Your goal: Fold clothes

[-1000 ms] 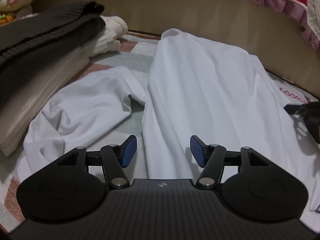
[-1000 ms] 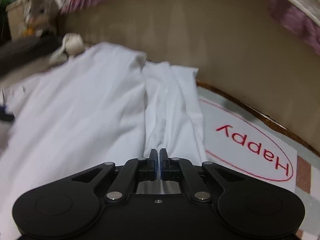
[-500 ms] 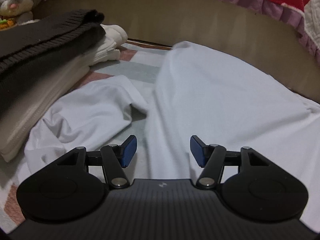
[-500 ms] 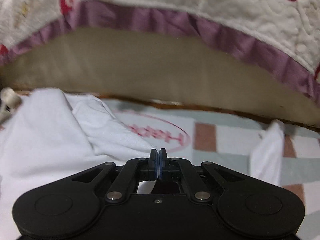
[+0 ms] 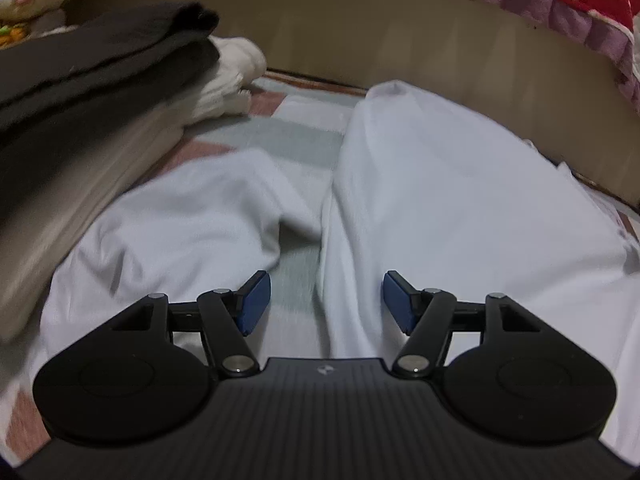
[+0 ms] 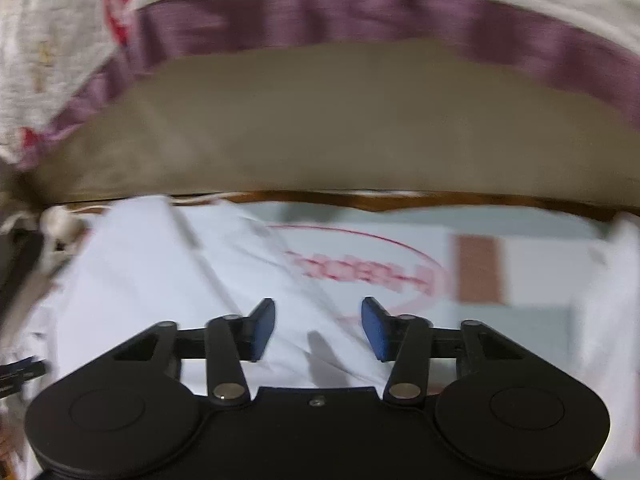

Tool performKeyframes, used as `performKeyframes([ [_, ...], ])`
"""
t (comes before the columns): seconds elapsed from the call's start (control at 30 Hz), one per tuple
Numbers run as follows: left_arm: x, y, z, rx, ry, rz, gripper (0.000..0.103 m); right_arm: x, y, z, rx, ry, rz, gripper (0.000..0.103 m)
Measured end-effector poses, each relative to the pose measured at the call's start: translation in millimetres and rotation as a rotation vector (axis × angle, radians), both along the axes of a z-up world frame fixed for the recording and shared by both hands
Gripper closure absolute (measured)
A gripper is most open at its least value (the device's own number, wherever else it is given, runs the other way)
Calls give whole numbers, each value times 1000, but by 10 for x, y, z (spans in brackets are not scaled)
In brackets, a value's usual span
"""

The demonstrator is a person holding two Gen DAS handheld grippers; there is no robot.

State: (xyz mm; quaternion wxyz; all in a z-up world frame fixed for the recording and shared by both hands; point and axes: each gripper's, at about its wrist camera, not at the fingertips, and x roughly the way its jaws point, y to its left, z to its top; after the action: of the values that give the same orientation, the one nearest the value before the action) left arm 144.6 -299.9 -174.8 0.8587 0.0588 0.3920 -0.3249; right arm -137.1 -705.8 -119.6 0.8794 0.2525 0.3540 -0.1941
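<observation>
The right gripper (image 6: 318,328) has just been opening; its jaws stand apart with nothing between them, above the white shirt (image 6: 152,280). The left gripper (image 5: 326,304) is open too, over the shirt's edge. The shirt lies flat on the checked cloth (image 5: 304,128), a folded stack (image 5: 80,92) at the left, a bed side (image 6: 320,128) beyond.

The shirt (image 5: 460,208) is smooth white cloth, softly creased. The dark garment (image 5: 100,52) looks like matt ribbed knit. The left gripper (image 5: 326,300) is matt black plastic, ribbed, with shiny metal pins and blue pads (image 5: 256,300). The quilt (image 6: 360,8) is stitched cloth with a purple trim.
</observation>
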Motion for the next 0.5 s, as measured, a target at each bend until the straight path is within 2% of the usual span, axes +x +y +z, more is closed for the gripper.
performKeyframes([
  [0.1, 189, -154, 165, -66, 12, -11, 41, 283, 29, -126, -40, 4, 68, 49],
  [0.17, 329, -334, 218, -69, 19, -33, 41, 413, 20, -267, -59, 8, 100, 49],
  [0.27, 639, -598, 157, -55, 48, -47, 40, 537, -29, -467, -62, 40, 95, 49],
  [0.4, 937, -873, 8, -55, 114, -49, 41, 585, 78, -567, -130, 58, 118, 49],
  [0.43, 959, -905, -13, -57, 112, -39, 41, 594, 133, -555, -151, 59, 153, 58],
  [0.47, 973, -930, -27, -61, 106, -27, 41, 596, 186, -531, -172, 49, 181, 93],
  [0.5, 975, -949, -42, -70, 106, -19, 41, 592, 236, -496, -195, 28, 203, 94],
])
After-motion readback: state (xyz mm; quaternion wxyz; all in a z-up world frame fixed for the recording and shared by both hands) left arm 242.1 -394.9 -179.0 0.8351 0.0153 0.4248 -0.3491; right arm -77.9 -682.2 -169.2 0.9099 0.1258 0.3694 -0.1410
